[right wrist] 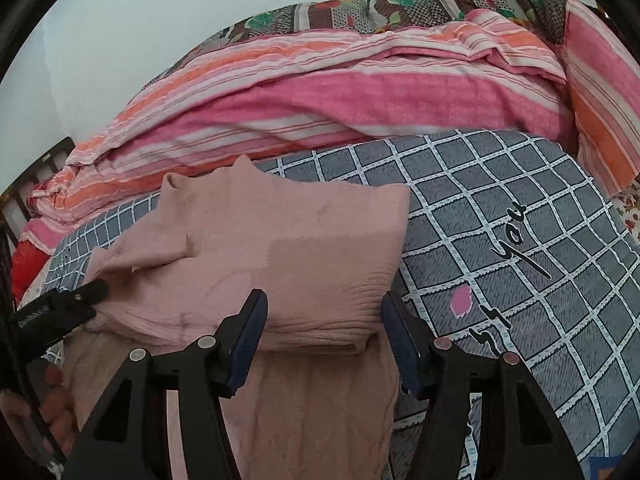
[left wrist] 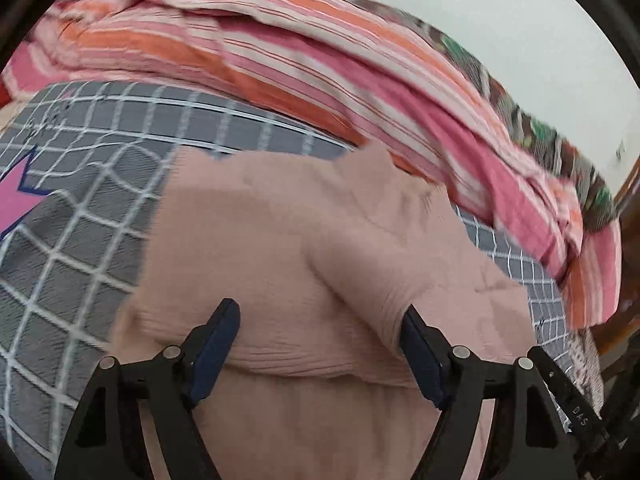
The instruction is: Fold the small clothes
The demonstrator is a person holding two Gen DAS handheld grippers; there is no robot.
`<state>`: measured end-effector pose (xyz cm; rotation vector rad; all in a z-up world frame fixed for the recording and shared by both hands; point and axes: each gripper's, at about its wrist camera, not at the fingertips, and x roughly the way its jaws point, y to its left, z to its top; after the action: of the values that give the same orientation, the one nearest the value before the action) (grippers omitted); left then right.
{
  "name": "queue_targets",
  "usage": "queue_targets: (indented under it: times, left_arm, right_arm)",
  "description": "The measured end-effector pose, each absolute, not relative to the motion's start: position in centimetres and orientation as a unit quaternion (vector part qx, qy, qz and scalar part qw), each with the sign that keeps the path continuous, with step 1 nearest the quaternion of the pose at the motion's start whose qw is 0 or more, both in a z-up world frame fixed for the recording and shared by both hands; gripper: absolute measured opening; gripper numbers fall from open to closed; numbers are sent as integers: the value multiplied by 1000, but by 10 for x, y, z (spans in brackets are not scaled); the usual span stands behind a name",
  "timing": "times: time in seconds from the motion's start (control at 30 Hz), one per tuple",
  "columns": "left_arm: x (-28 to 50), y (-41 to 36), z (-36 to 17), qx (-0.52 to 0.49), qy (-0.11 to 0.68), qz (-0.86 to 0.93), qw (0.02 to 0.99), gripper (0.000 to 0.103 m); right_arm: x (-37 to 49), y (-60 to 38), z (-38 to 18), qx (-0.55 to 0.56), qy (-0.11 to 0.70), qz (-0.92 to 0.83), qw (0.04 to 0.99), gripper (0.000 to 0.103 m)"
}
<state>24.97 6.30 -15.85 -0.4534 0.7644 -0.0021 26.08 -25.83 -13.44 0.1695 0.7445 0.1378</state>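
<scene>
A pale pink ribbed knit garment [left wrist: 304,248] lies partly folded on a grey checked bed sheet [left wrist: 80,240]. My left gripper [left wrist: 320,320] is open, its jaws spread wide over the garment's folded ribbed edge, not closed on it. In the right wrist view the same garment [right wrist: 280,248] lies folded over itself. My right gripper [right wrist: 324,312] is open, its jaws either side of the folded hem near the garment's right corner. The left gripper's black finger [right wrist: 72,300] shows at the left edge, by the garment's left side.
A bunched pink and orange striped blanket [left wrist: 320,60] runs along the back of the bed, also in the right wrist view [right wrist: 340,92]. A floral quilt [right wrist: 400,4] lies behind it. The sheet [right wrist: 540,240] carries printed lettering. A pale wall [right wrist: 140,20] is behind.
</scene>
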Motion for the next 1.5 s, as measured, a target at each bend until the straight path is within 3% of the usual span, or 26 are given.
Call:
queue_targets:
  times: [0.2, 0.37, 0.43, 0.8, 0.83, 0.93, 1.13, 1.3, 1.5]
  left_arm:
    - [237, 85, -156, -224, 352, -2, 909, 70]
    - [240, 98, -161, -243, 359, -3, 901, 51]
    - [242, 102, -164, -253, 364, -10, 896, 49]
    - [254, 122, -168, -303, 354, -10, 885, 47]
    - [255, 122, -168, -304, 353, -7, 885, 40]
    - [259, 122, -168, -298, 347, -1, 889, 7]
    - [255, 126, -151, -289, 287, 8, 913, 6]
    - [269, 122, -171, -276, 347, 24, 896, 6]
    - [267, 115, -174, -261, 358, 30, 896, 9]
  right_arm:
    - [262, -259, -139, 84, 371, 62, 923, 59]
    - [261, -257, -141, 82, 373, 59, 922, 59]
    - [261, -257, -141, 82, 373, 59, 922, 60]
    - [262, -261, -141, 94, 380, 65, 918, 60]
    - [263, -264, -141, 98, 382, 66, 917, 60]
    - [266, -279, -135, 124, 379, 57, 915, 60]
    - [276, -301, -140, 145, 391, 36, 908, 60]
    - [285, -294, -154, 134, 414, 40, 899, 60]
    - [284, -280, -156, 99, 416, 29, 904, 60]
